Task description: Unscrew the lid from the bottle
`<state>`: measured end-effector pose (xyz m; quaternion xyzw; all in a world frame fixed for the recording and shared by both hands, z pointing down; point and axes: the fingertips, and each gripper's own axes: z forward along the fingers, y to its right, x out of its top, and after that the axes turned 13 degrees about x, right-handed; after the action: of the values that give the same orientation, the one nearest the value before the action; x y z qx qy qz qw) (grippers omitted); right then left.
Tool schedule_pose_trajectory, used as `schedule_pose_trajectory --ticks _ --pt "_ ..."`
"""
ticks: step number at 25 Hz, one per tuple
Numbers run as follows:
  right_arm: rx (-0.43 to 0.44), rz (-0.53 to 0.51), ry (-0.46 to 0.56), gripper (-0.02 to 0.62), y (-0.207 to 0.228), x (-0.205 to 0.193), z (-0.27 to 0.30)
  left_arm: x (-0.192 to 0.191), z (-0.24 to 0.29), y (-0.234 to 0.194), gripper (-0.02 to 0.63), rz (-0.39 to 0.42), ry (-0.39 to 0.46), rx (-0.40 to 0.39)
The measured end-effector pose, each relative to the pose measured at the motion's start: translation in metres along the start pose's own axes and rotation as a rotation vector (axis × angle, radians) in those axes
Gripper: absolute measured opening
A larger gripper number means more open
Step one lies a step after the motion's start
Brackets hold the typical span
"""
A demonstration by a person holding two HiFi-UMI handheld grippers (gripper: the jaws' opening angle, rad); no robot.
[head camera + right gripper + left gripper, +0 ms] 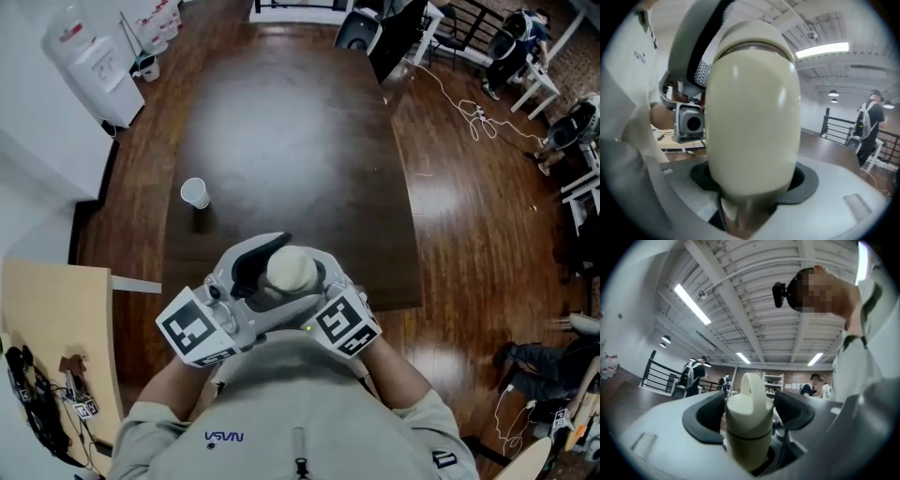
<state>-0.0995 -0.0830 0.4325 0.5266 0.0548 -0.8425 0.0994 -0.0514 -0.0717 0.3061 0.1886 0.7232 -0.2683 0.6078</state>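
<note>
In the head view a cream bottle (291, 270) is held close to the person's chest, above the near edge of the dark table (281, 122). My left gripper (269, 255) reaches in from the left and my right gripper (321, 274) from the right. The left gripper view shows the lid (749, 404), with its loop handle on top, between the two dark pads (705, 420), which press on its sides; my left gripper (749, 416) is shut on it. The bottle's wide body (752, 117) fills the right gripper view, and my right gripper (752, 183) is shut around its lower part.
A white paper cup (195, 193) stands on the table's left side. A water dispenser (94, 61) is at the far left wall, and a light wooden desk (52, 328) is at the near left. Chairs and cables (473, 117) lie on the wooden floor to the right.
</note>
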Motion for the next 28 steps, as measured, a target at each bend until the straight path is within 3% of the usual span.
schedule_pose_trajectory --ticks 8,10,13,18,21,24,28 --pt "0.603 -0.032 -0.009 0.299 -0.084 0.005 -0.015 0.016 -0.028 0.043 0.341 -0.075 -0.078 -0.426" --pt "0.704 -0.015 0.009 0.299 -0.098 0.008 -0.022 0.015 -0.032 0.048 0.341 -0.057 -0.094 -0.478" --pt "0.761 -0.015 0.005 0.299 -0.107 0.008 -0.025 0.012 -0.032 0.051 0.332 -0.036 -0.111 -0.501" --pt "0.734 -0.019 -0.003 0.299 -0.103 0.006 -0.021 0.011 -0.030 0.050 0.313 -0.037 -0.105 -0.490" --pt "0.659 -0.029 -0.007 0.298 -0.091 0.006 -0.018 0.012 -0.023 0.045 0.311 -0.015 -0.091 -0.437" --pt "0.458 -0.049 -0.007 0.299 -0.061 0.004 -0.008 0.010 -0.012 0.035 0.311 0.054 -0.080 -0.302" --pt "0.086 -0.072 -0.021 0.299 -0.006 -0.005 -0.001 0.003 0.008 0.011 0.310 0.134 -0.064 0.016"
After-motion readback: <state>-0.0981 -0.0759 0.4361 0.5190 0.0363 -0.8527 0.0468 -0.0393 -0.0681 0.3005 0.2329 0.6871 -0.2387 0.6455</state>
